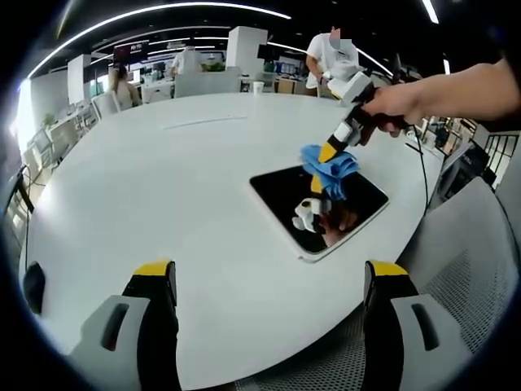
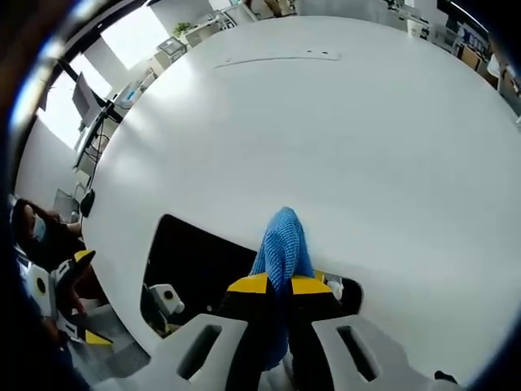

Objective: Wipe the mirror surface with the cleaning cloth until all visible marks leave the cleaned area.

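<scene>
On the right side of the round white worktop (image 1: 163,187), right hand-held gripper (image 2: 281,285) clamps the blue cleaning cloth (image 2: 282,240) against the dark rectangular mirror's (image 1: 281,191) far edge; left hand-held gripper (image 1: 269,277) wide open, empty.

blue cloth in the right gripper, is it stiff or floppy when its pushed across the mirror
Probably floppy: the blue cloth bunches and folds where the right gripper pinches it, and its loose end sags onto the mirror. It looks light, so it should drag along easily. Its waffle-like weave would likely grip the glass rather than slip.
</scene>
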{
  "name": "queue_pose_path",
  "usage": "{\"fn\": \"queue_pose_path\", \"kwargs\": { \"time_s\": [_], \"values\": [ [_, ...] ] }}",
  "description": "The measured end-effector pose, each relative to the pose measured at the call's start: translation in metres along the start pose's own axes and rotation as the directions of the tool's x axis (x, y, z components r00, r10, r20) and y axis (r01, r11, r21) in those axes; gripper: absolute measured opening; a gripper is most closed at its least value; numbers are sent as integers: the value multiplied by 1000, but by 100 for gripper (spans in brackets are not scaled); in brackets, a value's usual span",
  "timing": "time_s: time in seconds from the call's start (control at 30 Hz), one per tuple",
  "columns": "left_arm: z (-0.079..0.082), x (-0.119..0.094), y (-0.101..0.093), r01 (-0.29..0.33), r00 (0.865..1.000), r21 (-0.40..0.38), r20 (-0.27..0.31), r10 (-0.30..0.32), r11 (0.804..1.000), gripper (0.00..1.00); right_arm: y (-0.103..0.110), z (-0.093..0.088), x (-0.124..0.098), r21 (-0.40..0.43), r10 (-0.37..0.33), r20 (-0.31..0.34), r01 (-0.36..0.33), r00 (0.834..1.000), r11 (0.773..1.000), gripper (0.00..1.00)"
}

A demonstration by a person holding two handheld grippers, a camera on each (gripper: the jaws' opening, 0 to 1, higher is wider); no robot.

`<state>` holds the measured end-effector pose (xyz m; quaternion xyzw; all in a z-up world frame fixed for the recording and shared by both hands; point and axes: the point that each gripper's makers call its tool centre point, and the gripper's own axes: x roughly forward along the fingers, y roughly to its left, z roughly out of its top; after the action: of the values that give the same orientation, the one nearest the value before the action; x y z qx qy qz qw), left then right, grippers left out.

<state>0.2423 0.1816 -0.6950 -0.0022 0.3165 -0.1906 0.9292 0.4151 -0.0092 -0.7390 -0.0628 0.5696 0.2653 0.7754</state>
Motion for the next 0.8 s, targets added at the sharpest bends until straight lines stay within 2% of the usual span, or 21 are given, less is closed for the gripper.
{"fn": "queue_pose_path", "kwargs": {
  "time_s": [0.3, 0.67, 0.8],
  "values": [
    [0, 0, 0, 0, 1000, 0, 4, 0, 1000, 94, -9, -2, -3, 15, -12, 0, 12, 1000, 1000, 2],
    [2, -1, 1, -3, 1000, 4, 11, 3, 1000, 94, -10, -3, -3, 18, -26, 13, 26, 1000, 1000, 2],
    [2, -1, 0, -3, 1000, 9, 13, 3, 1000, 95, -7, -8, -5, 8, -37, 11, 37, 999, 999, 2]
  ]
}}
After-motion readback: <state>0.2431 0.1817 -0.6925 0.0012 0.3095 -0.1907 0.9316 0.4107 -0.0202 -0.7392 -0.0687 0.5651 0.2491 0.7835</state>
